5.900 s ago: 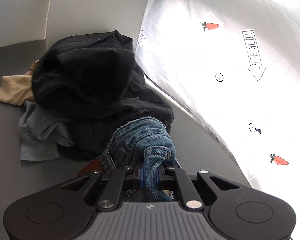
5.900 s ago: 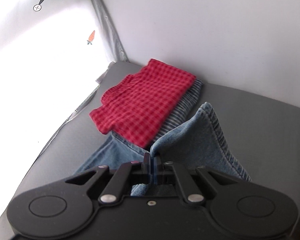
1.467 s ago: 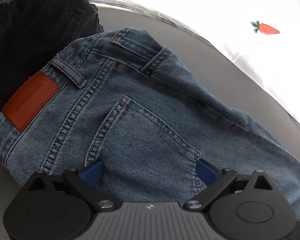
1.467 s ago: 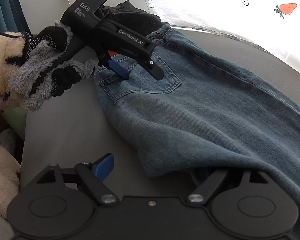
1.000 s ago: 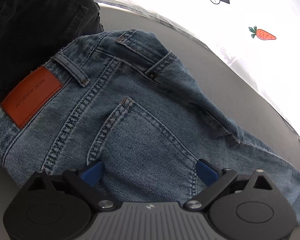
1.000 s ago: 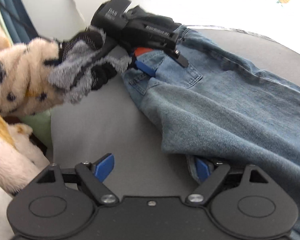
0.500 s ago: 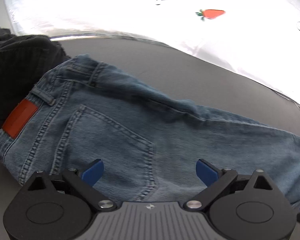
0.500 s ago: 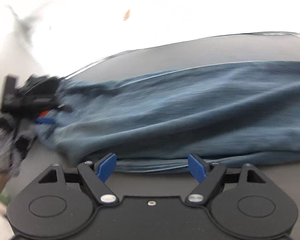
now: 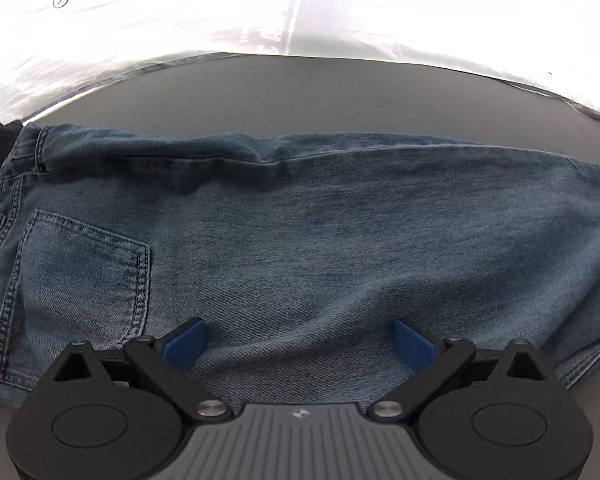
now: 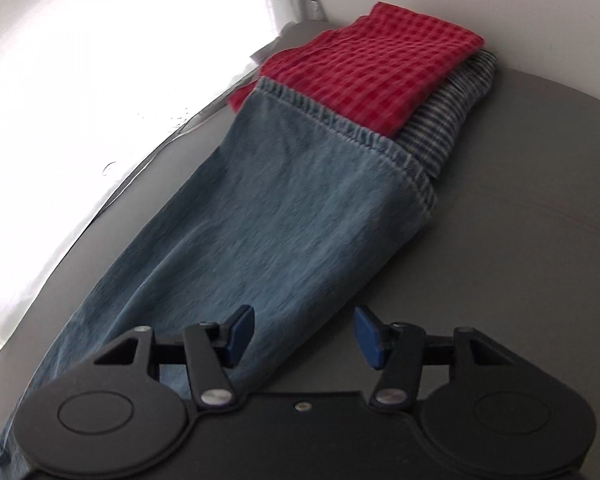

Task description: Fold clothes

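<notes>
Gray worktop (image 9: 340,92) holds one pair of jeans (image 9: 300,232) and two folded cloths, red (image 10: 376,68) over striped (image 10: 452,120). Both grippers (image 9: 298,340) (image 10: 304,334) hover, jaws spread, holding nothing.

Jeans (image 9: 300,240) lie lengthwise on the desk (image 10: 520,200); their hem seems to overlap the folded stack (image 10: 380,64) beyond.

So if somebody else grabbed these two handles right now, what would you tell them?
Left gripper: open, empty, over the seat of the jeans.
Right gripper: open, empty, over the leg end.
The jeans lie spread flat on the grey table; their hem touches the folded red checked cloth, which lies on a striped one.
Done: jeans laid out.
Left: fold them, probably then stack them.
</notes>
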Motion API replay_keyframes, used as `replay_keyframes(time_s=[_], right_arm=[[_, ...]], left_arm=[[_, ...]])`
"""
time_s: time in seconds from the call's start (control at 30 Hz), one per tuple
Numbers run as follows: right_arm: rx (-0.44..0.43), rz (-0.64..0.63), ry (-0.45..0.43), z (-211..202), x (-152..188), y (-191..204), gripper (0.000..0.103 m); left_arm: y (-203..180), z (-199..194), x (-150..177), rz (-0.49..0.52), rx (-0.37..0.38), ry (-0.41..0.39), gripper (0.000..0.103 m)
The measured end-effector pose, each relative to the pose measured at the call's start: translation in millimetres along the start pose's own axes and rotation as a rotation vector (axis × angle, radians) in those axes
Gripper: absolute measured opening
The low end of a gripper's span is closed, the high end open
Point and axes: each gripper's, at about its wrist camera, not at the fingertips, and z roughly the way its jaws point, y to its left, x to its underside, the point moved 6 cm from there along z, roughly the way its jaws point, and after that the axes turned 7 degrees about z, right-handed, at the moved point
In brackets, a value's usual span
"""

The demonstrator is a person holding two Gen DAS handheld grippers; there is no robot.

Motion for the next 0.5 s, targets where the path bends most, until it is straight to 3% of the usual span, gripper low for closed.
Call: replay_keyframes(time_s=[0.1, 0.13, 0.17, 0.2, 0.23, 0.3, 0.4, 0.5], right_arm=[[0.093, 0.053, -0.035, 24, -26, -21, 0.071], [0.108, 0.066, -0.041, 29, -32, -26, 0.067], [0.107, 0.066, -0.041, 31, -36, -27, 0.059], [0.102, 0.059, -0.04, 31, -39, -26, 0.041], [0.104, 0.027, -0.048, 29, -41, -21, 0.025], [0.133, -0.105, -0.102, 17, -43, 0, 0.02], [0.175, -0.333, -0.264, -15, -46, 43, 0.013], [0.179, -0.45, -0.364, -35, -54, 65, 0.013]], left_arm=[[4, 5, 2, -0.056, -0.01, 0.001, 0.103], [2, 6, 2, -0.049, -0.022, 0.004, 0.103], [0, 7, 2, -0.038, -0.036, 0.009, 0.103], [-1, 8, 2, -0.029, -0.045, 0.013, 0.103], [-2, 8, 2, -0.021, -0.049, 0.016, 0.103], [-1, 9, 1, -0.017, -0.04, 0.023, 0.103], [2, 10, 0, -0.001, -0.024, 0.036, 0.103], [5, 11, 0, 0.002, -0.018, 0.043, 0.103]])
